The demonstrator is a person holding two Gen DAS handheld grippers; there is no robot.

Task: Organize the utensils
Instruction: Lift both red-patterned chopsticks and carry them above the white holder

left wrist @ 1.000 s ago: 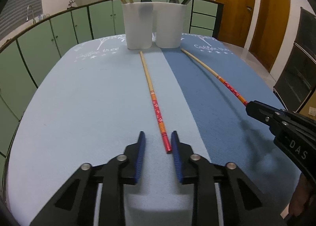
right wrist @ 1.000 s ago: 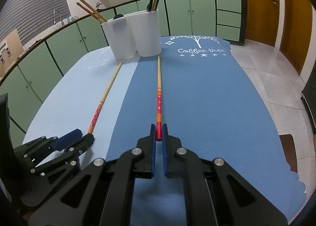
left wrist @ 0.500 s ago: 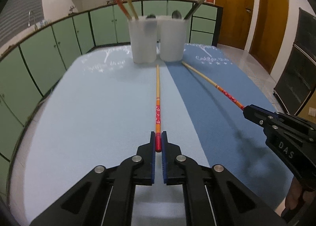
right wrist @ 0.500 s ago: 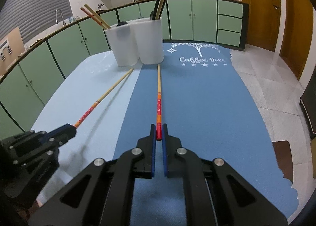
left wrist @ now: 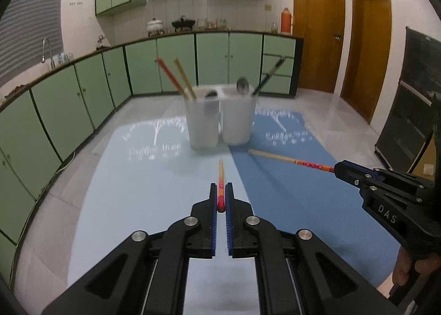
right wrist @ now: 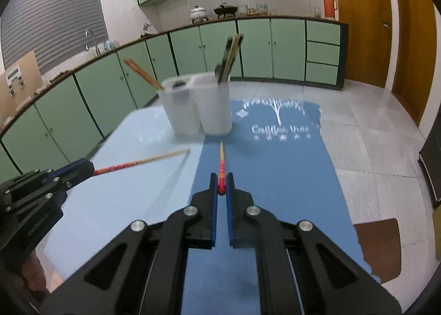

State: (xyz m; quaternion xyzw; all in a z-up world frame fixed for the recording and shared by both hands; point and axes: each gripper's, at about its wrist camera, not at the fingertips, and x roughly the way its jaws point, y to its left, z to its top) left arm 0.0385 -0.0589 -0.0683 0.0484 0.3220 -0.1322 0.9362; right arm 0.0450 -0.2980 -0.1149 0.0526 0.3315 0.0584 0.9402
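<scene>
My left tool (left wrist: 220, 199) is clamped shut on the red end of a slim bamboo chopstick (left wrist: 220, 177), its blue ribbed pads pinching a glossy red-and-orange patterned grip that fades to plain pale wood at the tip. My right tool (right wrist: 221, 186) is closed just as tightly on the matching second chopstick (right wrist: 221, 160), same lacquered red band, same bare tapering shaft. Both sticks hang lifted above the surface (left wrist: 137, 191), pointing toward two translucent white plastic cups (left wrist: 220, 119) that stand touching side by side at the far end. The left cup holds two similar red-and-wood chopsticks (left wrist: 176, 78) leaning left; the right cup holds dark chopsticks (right wrist: 230, 53) and a spoon (left wrist: 242, 85). The surface is covered by a matte cloth, pale blue on the left half and deeper blue (right wrist: 275, 177) on the right, printed with white tree lettering.
</scene>
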